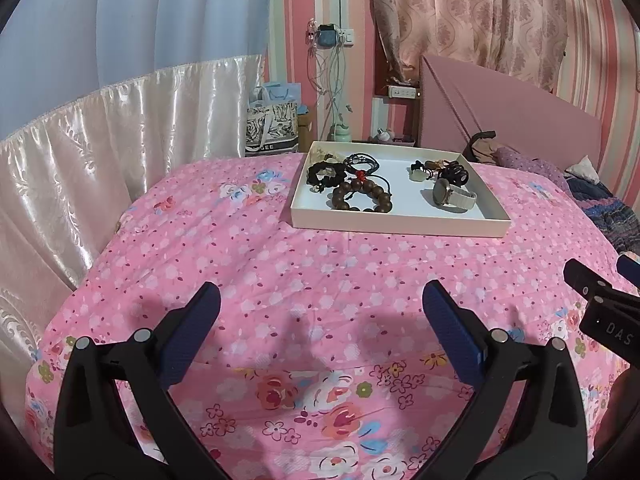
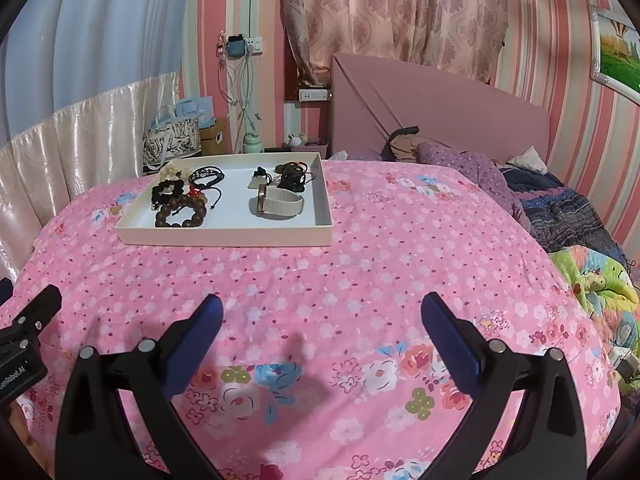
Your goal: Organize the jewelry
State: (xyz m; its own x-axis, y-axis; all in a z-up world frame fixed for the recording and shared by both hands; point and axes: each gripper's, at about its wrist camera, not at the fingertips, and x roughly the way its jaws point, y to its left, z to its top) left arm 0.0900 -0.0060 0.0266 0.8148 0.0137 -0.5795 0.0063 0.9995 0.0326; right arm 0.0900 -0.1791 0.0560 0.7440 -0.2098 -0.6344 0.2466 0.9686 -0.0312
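Left claw [image 1: 321, 302] and right claw [image 2: 322, 314] both spread wide, empty — hovering over pink floral bedspread [image 1: 280, 264], well short of white cardboard jewelry tray [image 1: 400, 226].

On the bed [image 1: 320, 280] a tray [image 1: 400, 226] holds beads [image 1: 362, 198] and cords [image 1: 362, 162] at its left, a watch [image 1: 454, 196] at its right, with both grippers nearer, apart.

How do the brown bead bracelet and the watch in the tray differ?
The bead bracelet is a ring of dark brown round beads in the tray's left half; the watch has one metal-rimmed face and a flat whitish strap, in the right half. Both lie inside the tray, untouched by either gripper.
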